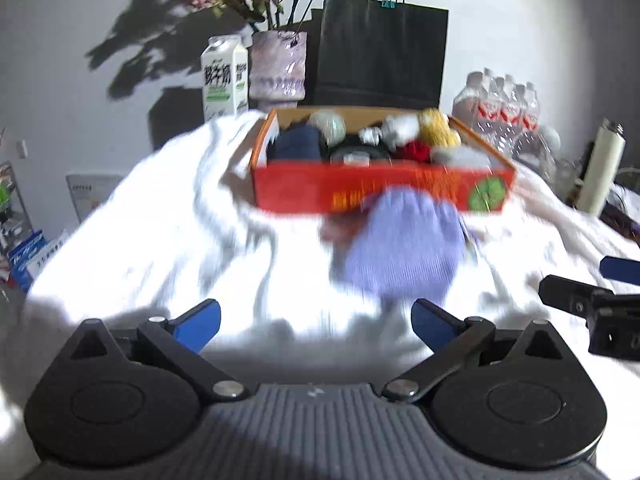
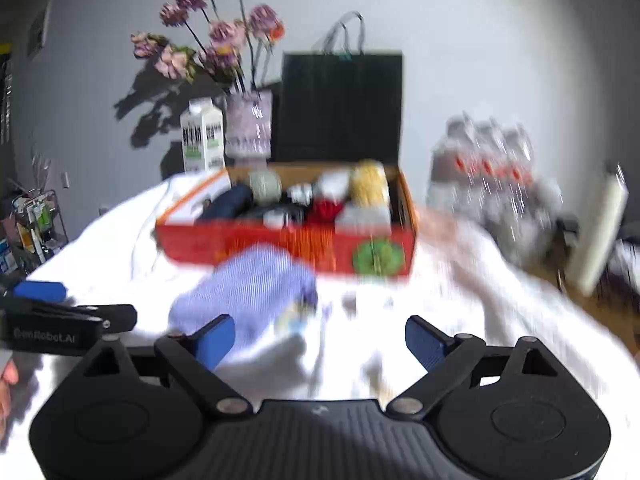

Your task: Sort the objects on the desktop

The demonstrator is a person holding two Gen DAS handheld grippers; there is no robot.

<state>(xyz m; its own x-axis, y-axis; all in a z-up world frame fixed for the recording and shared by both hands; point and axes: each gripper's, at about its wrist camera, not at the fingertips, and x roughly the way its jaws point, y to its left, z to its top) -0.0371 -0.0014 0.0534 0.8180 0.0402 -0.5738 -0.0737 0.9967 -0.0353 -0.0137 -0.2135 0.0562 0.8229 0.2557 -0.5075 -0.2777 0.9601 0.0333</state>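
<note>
- Both tongs wide and empty — left gripper (image 1: 316,322) at bottom centre of its view, right gripper (image 2: 320,340) likewise.
- Lavender knit piece (image 1: 404,248) lies mid-frame on the white cloth (image 1: 160,240), touching the red box (image 1: 380,192) front.
- Judged step: approach; next, close on the knit and lift it boxward.

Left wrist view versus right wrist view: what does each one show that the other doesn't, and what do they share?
Only the left wrist view shows the left gripper head-on with its jaws open, and the right gripper entering at the right edge.

Only the right wrist view shows the right gripper head-on, jaws open, the left gripper at the left edge, and a wire rack by the wall.

Both show the purple knit item lying on the white cloth before the red box, plus the black bag, milk carton, vase and water bottles.
</note>
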